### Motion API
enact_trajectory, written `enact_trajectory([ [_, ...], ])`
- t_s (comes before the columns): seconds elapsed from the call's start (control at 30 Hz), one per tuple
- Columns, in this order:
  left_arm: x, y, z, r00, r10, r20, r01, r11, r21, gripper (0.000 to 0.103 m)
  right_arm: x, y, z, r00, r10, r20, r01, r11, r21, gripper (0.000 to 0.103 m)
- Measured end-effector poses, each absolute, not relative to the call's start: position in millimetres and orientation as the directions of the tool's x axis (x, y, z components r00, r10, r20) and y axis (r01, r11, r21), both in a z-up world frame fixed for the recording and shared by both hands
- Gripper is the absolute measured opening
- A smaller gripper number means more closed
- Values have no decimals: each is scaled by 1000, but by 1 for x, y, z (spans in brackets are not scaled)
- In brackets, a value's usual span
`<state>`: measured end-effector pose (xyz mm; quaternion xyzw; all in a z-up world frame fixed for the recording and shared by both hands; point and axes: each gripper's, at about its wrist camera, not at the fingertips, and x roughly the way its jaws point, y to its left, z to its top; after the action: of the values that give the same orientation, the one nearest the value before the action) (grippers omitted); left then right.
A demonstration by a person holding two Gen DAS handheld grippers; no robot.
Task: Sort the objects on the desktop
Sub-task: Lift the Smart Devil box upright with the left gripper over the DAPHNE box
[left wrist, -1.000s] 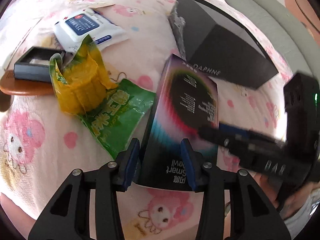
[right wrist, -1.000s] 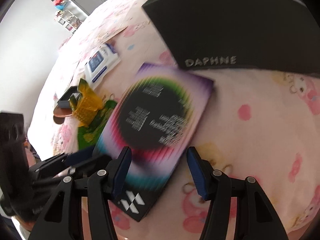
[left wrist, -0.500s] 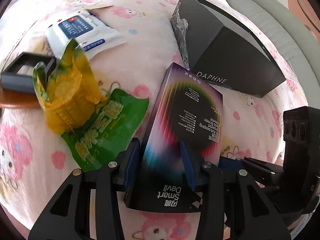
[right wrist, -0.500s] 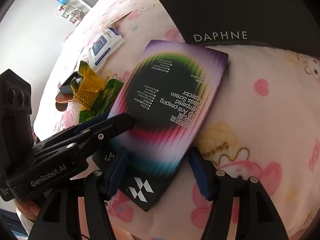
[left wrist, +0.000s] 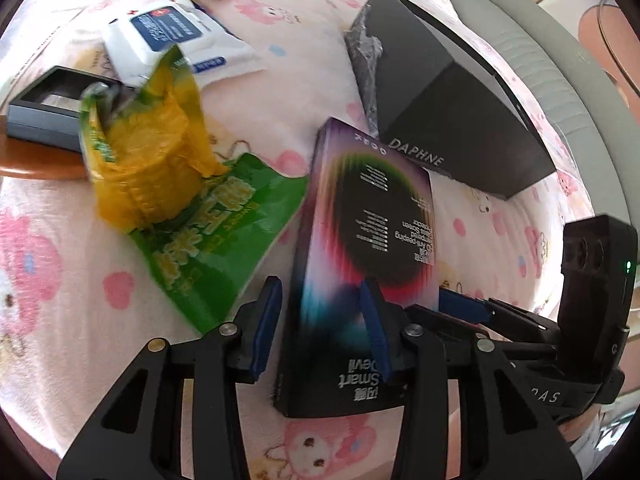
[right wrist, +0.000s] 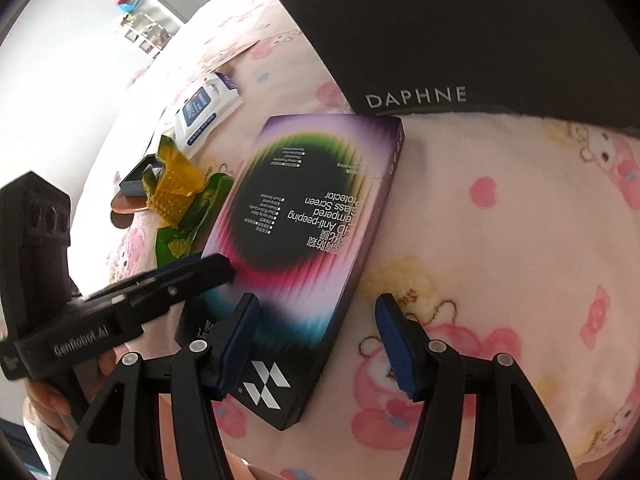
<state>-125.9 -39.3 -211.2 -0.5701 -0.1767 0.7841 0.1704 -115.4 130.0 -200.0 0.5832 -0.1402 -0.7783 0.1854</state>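
Left wrist view: the left gripper (left wrist: 320,320) points steeply down over the near end of the one screen-protector box (left wrist: 360,264), which lies flat on the pink blanket (left wrist: 60,280). Its jaws are opening; the box sits between them, left pad clear of the box edge, so the grasp is released. The right gripper (left wrist: 464,304) enters from the right, beside the box. Around: one black DAPHNE box (left wrist: 460,120) just beyond, one green-yellow wrapper (left wrist: 180,216) to the left, one wipes pack (left wrist: 180,44), one small dark tray (left wrist: 44,108).

Right wrist view: the right gripper (right wrist: 316,340) straddles the box (right wrist: 312,240) corner, closing slightly; right pad well clear, nothing clamped. The left gripper (right wrist: 216,270) reaches onto the box's left edge.
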Motion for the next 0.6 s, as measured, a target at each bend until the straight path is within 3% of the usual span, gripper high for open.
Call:
enact_trajectory([
  [0.17,-125,-35,-212,-299,472,-829,-50,-876,-480,48,-119,130,-208,-256,-508,-822,91,-860,503,48],
  [0.6,-95,6,-136,-365,495,-788,-183,-868,-461,48,-95,165,-132,-410,-486,-772,124,-868,481,44],
])
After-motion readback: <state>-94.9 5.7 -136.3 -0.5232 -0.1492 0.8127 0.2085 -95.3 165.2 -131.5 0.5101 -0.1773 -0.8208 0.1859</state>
